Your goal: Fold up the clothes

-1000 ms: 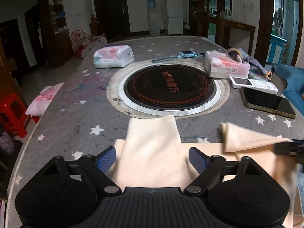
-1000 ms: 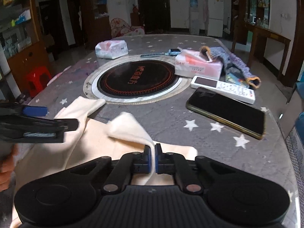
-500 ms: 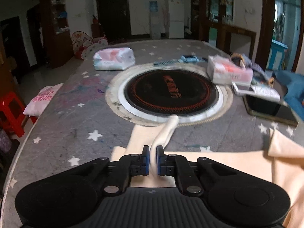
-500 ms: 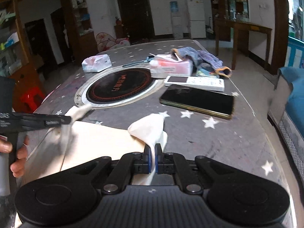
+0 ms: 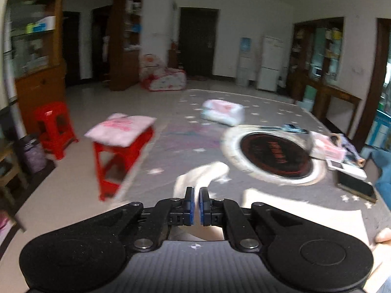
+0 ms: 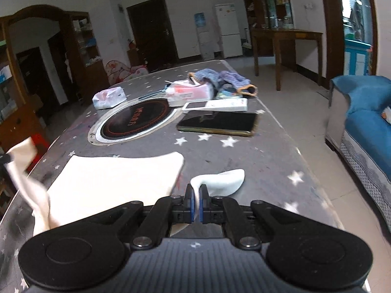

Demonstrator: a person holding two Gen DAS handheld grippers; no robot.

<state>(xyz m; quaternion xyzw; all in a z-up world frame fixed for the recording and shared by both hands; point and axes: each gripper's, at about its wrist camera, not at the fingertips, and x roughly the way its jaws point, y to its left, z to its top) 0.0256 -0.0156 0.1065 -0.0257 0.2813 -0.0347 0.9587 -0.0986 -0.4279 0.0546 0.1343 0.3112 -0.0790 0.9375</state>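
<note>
A cream garment (image 6: 117, 180) lies on the near end of the grey star-patterned table (image 6: 244, 161). My right gripper (image 6: 196, 201) is shut on one of its corners, which curls up and to the right as a cream flap (image 6: 220, 180). My left gripper (image 5: 195, 204) is shut on another corner of the cream garment (image 5: 200, 175) and holds it lifted; this view is blurred. That lifted corner also shows at the far left of the right wrist view (image 6: 22, 168).
A round black hotplate (image 6: 136, 119) is set into the table. Beyond it lie a black phone (image 6: 217, 123), a white remote (image 6: 215, 105), a tissue box (image 6: 190, 91), a wipes pack (image 6: 108, 97) and a knitted cloth (image 6: 222, 78). Red stools (image 5: 119, 151) stand left; a blue sofa (image 6: 366, 122) right.
The left gripper closed on a garment corner and lifted it, swinging left. The right gripper pulled its corner back and to the right, spreading the garment flat.
</note>
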